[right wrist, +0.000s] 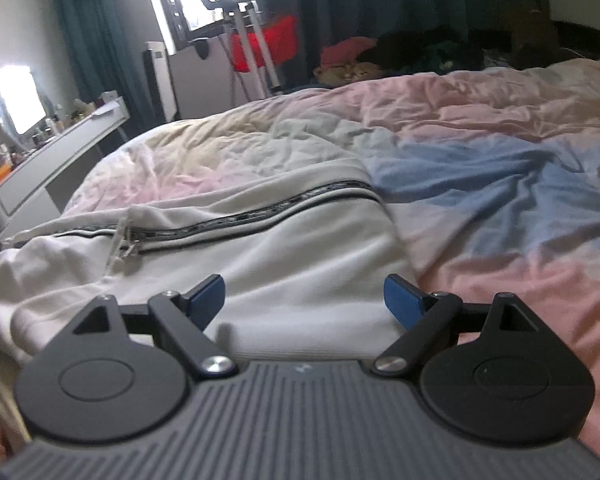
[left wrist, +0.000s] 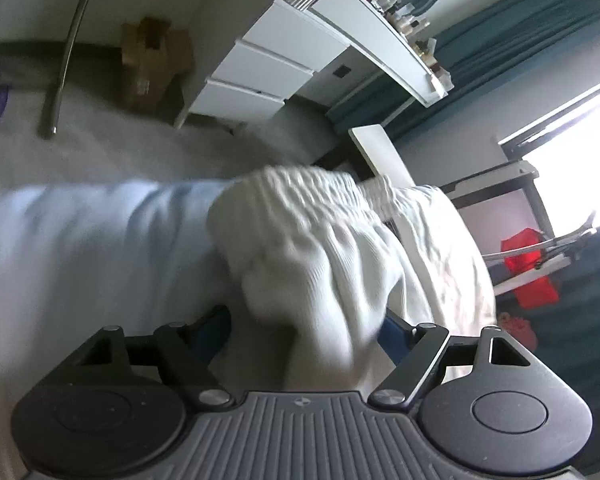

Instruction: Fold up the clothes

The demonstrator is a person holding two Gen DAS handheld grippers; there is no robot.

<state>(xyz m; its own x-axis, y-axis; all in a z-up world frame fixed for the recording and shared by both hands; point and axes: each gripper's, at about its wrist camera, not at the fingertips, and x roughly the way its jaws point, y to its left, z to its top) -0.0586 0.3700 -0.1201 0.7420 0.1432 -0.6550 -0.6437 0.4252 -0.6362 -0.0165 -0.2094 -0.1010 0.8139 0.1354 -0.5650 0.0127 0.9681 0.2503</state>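
A white garment with a ribbed elastic waistband hangs bunched right in front of my left gripper. Its blue fingers stand wide apart with the cloth lying between them; I cannot see a pinch. In the right wrist view the same white garment, with a black striped band, lies spread on the bed. My right gripper is open and empty just above the garment's near part.
The bed carries a crumpled pink and blue duvet. A white desk with drawers stands beside the bed, also seen at the left of the right wrist view. A clothes pile and a drying rack stand behind.
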